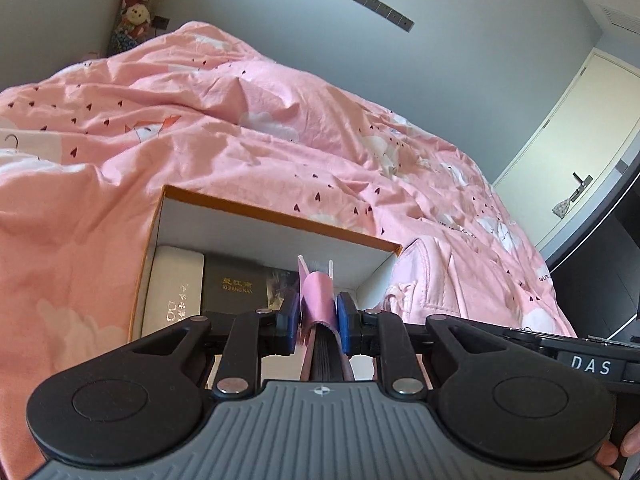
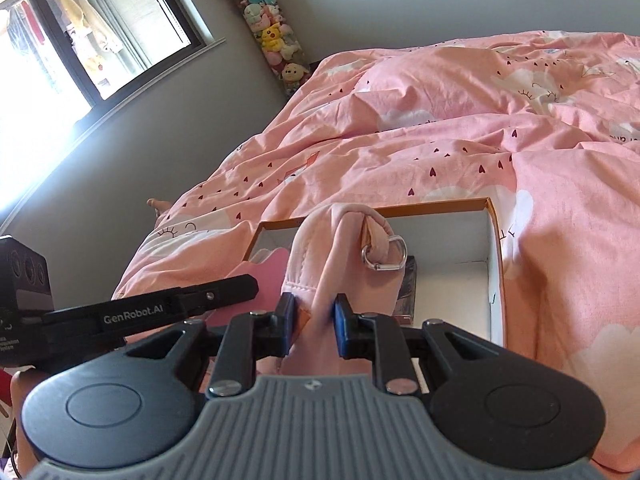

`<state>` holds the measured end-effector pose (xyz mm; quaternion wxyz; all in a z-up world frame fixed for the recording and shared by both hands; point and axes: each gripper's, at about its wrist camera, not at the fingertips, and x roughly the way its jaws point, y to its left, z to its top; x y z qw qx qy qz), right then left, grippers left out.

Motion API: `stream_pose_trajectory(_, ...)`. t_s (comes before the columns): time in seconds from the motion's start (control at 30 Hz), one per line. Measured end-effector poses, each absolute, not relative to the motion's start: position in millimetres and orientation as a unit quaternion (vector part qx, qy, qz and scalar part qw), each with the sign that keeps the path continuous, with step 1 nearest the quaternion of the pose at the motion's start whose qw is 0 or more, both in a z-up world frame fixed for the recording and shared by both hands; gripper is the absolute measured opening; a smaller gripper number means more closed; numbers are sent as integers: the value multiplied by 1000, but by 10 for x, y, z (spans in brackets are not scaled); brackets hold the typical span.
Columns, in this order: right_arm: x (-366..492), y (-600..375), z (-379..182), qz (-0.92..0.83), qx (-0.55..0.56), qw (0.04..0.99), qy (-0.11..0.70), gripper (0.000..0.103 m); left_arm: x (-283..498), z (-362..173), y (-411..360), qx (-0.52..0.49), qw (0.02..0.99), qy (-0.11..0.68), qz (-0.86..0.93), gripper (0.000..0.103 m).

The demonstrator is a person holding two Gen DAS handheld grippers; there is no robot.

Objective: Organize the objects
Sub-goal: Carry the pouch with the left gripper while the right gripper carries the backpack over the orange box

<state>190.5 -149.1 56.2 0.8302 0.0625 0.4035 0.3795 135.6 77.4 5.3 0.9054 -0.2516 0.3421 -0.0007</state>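
In the left wrist view my left gripper (image 1: 318, 312) is shut on a thin pink item (image 1: 316, 292) with a dark ribbed spine, held over an open orange-rimmed box (image 1: 280, 216) on the bed. Inside the box lie a white case (image 1: 172, 292) and a black box (image 1: 234, 288). In the right wrist view my right gripper (image 2: 314, 312) is shut on a pale pink fabric bag (image 2: 320, 248), whose strap carries a metal D-ring (image 2: 384, 256), above the same box (image 2: 440, 204). The bag (image 1: 424, 280) hangs just right of the box.
A rumpled pink duvet (image 1: 200, 120) (image 2: 440, 120) covers the bed around the box. A tall column of plush toys (image 2: 272, 32) stands in the corner beside a window (image 2: 100, 32). A white door (image 1: 580, 120) is at the far right. The left gripper's body (image 2: 160, 308) crosses the right view.
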Motion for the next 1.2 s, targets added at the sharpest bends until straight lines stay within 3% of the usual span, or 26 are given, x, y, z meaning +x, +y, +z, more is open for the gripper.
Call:
stream_pose_trajectory(0.9, 2264, -1388, -90, 355, 80, 808, 464, 22, 1631, -851, 1065, -371, 819, 438, 4, 21)
stream_pose_trajectory(1.2, 2322, -1391, -254, 365, 93, 790, 483, 23, 1703, -860, 990, -304, 812, 497, 20, 22)
